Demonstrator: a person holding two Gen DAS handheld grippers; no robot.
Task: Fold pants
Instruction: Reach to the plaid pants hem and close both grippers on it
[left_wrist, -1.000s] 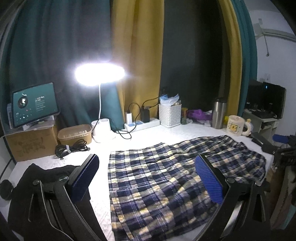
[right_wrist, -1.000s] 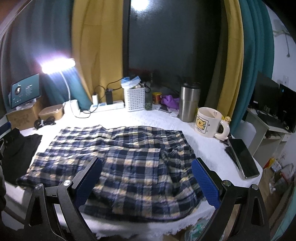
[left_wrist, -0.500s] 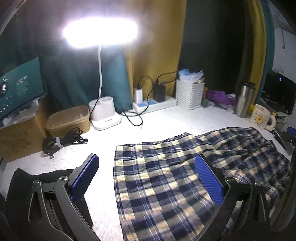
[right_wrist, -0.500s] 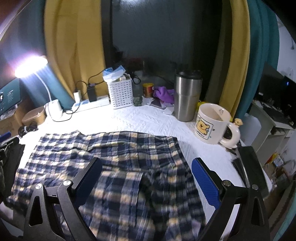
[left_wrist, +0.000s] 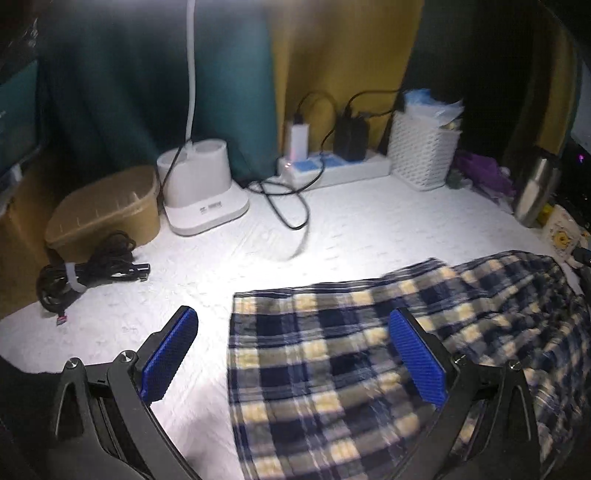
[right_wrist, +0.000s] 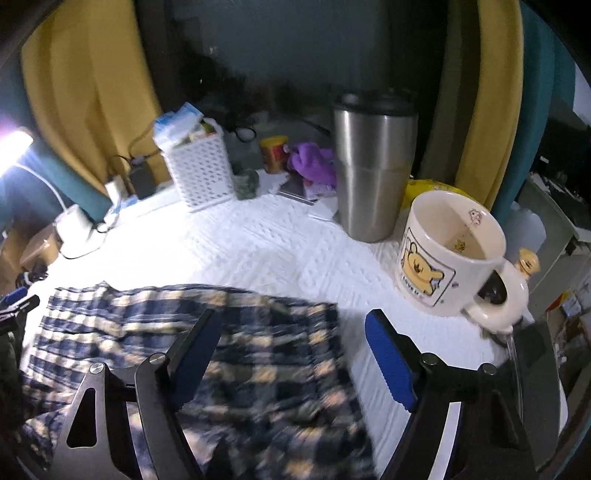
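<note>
Pants (left_wrist: 388, 369), plaid in navy and cream, are lying spread flat on the white table (left_wrist: 351, 229). In the left wrist view their left edge is running down between the left gripper's (left_wrist: 293, 354) blue pads (left_wrist: 168, 362), and the cloth is stretching away to the right toward the mug (left_wrist: 563, 236). This gripper is standing wide open above the cloth, one finger over bare table, the other over the plaid, and whether either pad is touching anything cannot be told.

In the right wrist view the right gripper (right_wrist: 291, 354) is straddling the far right corner of the pants (right_wrist: 221, 350): its left finger is hanging over the plaid, its right finger over bare table just beside the cloth's edge. Its jaws have just been closing a little, yet they are standing well apart, with the corner of the cloth between them and nothing pinched.

Behind the pants, a steel tumbler (right_wrist: 375, 170) is standing upright next to the bear mug (right_wrist: 450, 258). A white basket (right_wrist: 199, 170), a power strip (left_wrist: 332, 170) with chargers, a lamp base (left_wrist: 201, 192), a tan box (left_wrist: 107, 210) and a coiled cable (left_wrist: 88, 269) are lining the back and left of the table, well apart from the cloth.
</note>
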